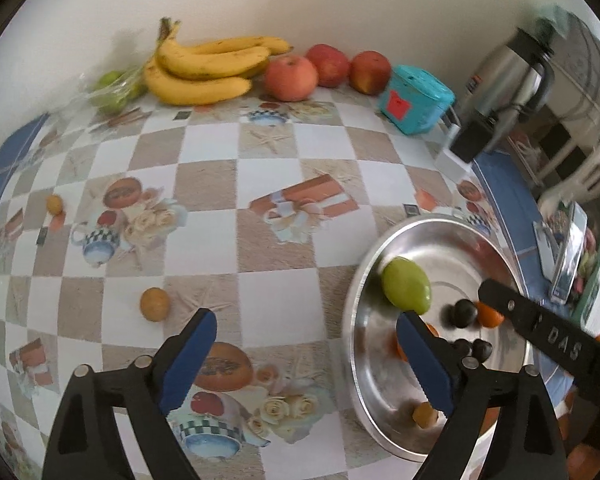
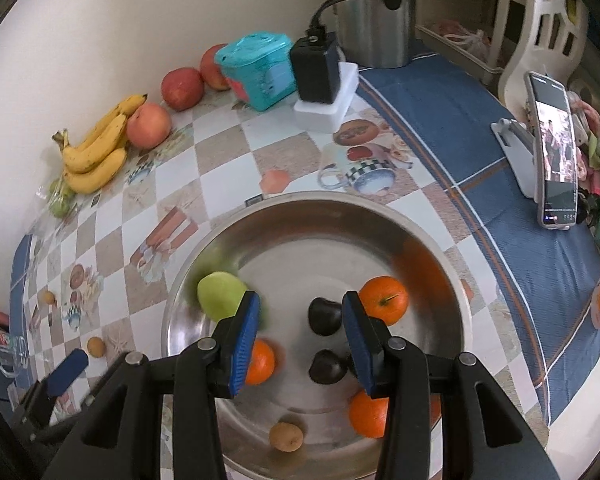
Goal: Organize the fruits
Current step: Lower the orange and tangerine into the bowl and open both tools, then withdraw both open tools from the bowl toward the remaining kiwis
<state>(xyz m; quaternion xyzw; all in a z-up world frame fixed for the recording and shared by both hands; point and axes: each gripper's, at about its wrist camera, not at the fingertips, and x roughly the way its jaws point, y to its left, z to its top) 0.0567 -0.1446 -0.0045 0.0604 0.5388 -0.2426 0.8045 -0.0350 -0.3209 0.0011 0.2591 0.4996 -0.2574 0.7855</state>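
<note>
A steel bowl (image 2: pixel 172 320) holds a green fruit (image 2: pixel 220 296), three oranges (image 2: pixel 384 300), two dark plums (image 2: pixel 324 316) and a small brown fruit (image 2: pixel 286 436). The green fruit (image 1: pixel 406 284) looks blurred against the bowl's (image 1: pixel 352 320) left wall. My left gripper (image 1: pixel 306 318) is open wide and empty, over the table at the bowl's left rim. My right gripper (image 2: pixel 300 300) hangs over the bowl, jaws apart with nothing between them. Two small brown fruits (image 1: pixel 155 304) (image 1: pixel 54 204) lie on the checked tablecloth.
Bananas (image 1: pixel 204 64), three apples (image 1: pixel 291 78) and a bag of green fruit (image 1: pixel 112 88) line the back wall. A teal box (image 1: pixel 416 100), a black charger (image 2: pixel 316 68) and a steel kettle (image 1: pixel 508 72) stand behind the bowl. A phone on a stand (image 2: pixel 556 152) is at right.
</note>
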